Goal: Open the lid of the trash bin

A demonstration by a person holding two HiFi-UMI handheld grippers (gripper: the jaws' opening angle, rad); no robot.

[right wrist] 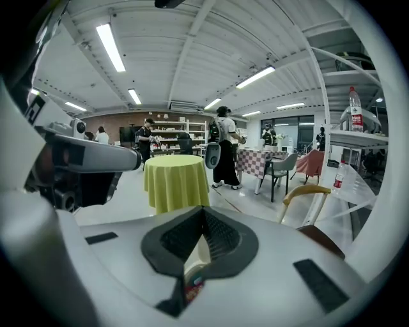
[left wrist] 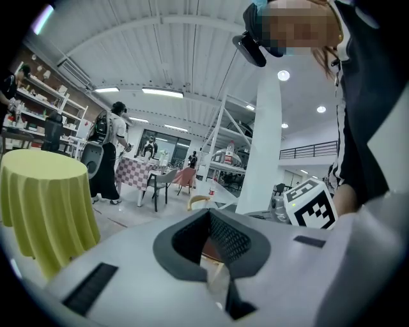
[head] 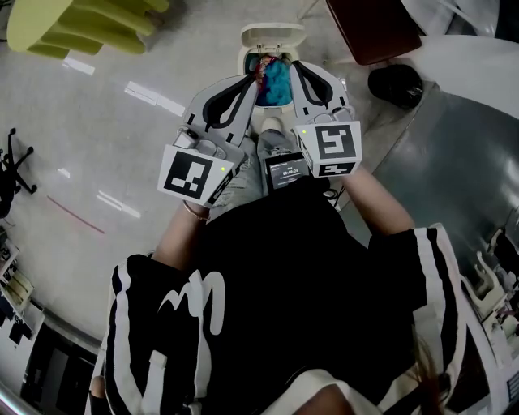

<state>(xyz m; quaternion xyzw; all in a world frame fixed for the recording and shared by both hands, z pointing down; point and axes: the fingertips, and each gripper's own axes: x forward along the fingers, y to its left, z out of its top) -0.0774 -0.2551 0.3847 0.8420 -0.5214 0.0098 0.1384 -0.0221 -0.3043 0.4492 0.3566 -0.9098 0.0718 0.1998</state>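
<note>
Item 1: trash bin (head: 242, 57), white, on the floor (head: 122, 138) at 12 o'clock in my head view. Its lid (head: 273, 34) is already swung up and back, standing at the bin's far edge. Blue stuff (head: 277, 81) fills the opening, with a red scrap (head: 261, 69) at its 10 o'clock.

Item 2: left tongs (head: 254, 79) (left wrist: 211, 243). I see both jaws pressed together down to a thin slit, with nothing gripped. The tips hang over the bin's 9 o'clock rim.

Item 3: right tongs (head: 295, 66) (right wrist: 201, 236). Its jaws are likewise together and empty, with only a sliver of the bin's contents showing through the seam. The tips hang over the 3 o'clock rim. I cannot tell whether either pair touches the bin.

Item 4: round table (head: 81, 24) (left wrist: 45, 204) (right wrist: 176, 182) under a yellow-green cloth, at 10 o'clock and well apart from the bin.

Item 5: dark red seat (head: 373, 28) at 1 o'clock, with a black round object (head: 395, 83) near it.
</note>
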